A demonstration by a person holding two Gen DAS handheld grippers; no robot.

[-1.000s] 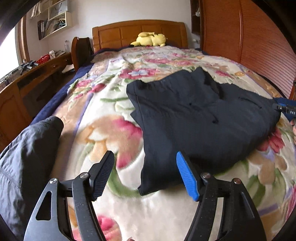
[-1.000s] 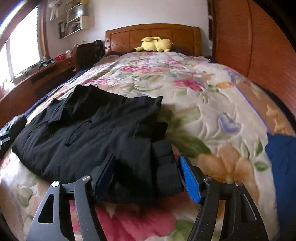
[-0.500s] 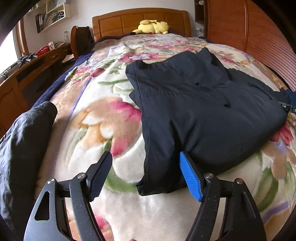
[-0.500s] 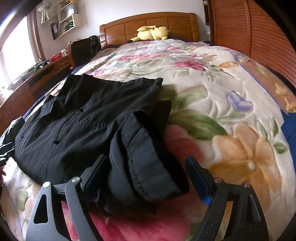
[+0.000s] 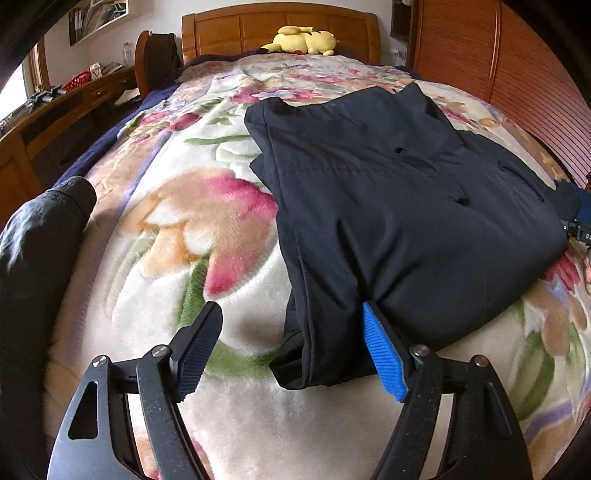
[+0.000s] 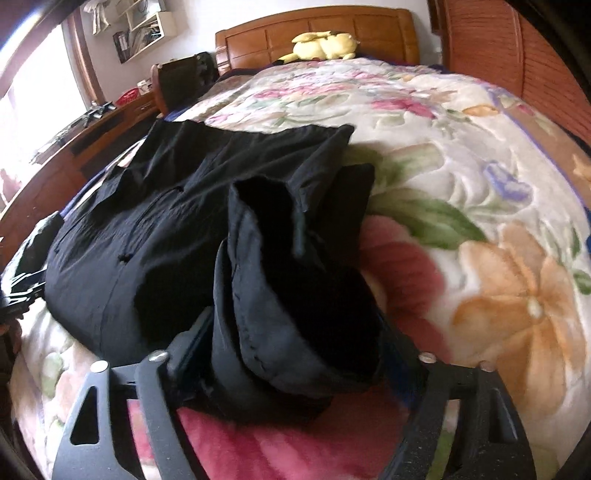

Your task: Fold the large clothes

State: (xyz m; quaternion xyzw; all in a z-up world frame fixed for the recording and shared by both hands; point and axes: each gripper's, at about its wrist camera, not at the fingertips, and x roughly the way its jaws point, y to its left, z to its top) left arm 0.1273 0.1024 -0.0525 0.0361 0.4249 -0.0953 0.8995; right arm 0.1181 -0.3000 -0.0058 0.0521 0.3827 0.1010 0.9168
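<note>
A large black garment (image 5: 399, 206) lies partly folded on a floral blanket (image 5: 192, 229). My left gripper (image 5: 291, 350) is open at the garment's near left corner; the blue pad (image 5: 382, 354) touches the fabric edge and the black pad (image 5: 197, 347) rests over bare blanket. In the right wrist view the garment (image 6: 147, 236) spreads to the left. My right gripper (image 6: 291, 350) stands wide around a bunched sleeve end (image 6: 295, 317), which fills the gap and hides both pads.
A dark grey garment (image 5: 33, 258) lies at the bed's left edge. A yellow plush toy (image 5: 303, 38) sits by the wooden headboard (image 5: 280, 22). A wooden desk (image 5: 55, 110) runs along the left; wooden panels (image 5: 517, 55) stand on the right.
Both grippers have moved forward and down onto the garment. The left blue pad has reached the corner. The sleeve end has bunched up between the right fingers.
</note>
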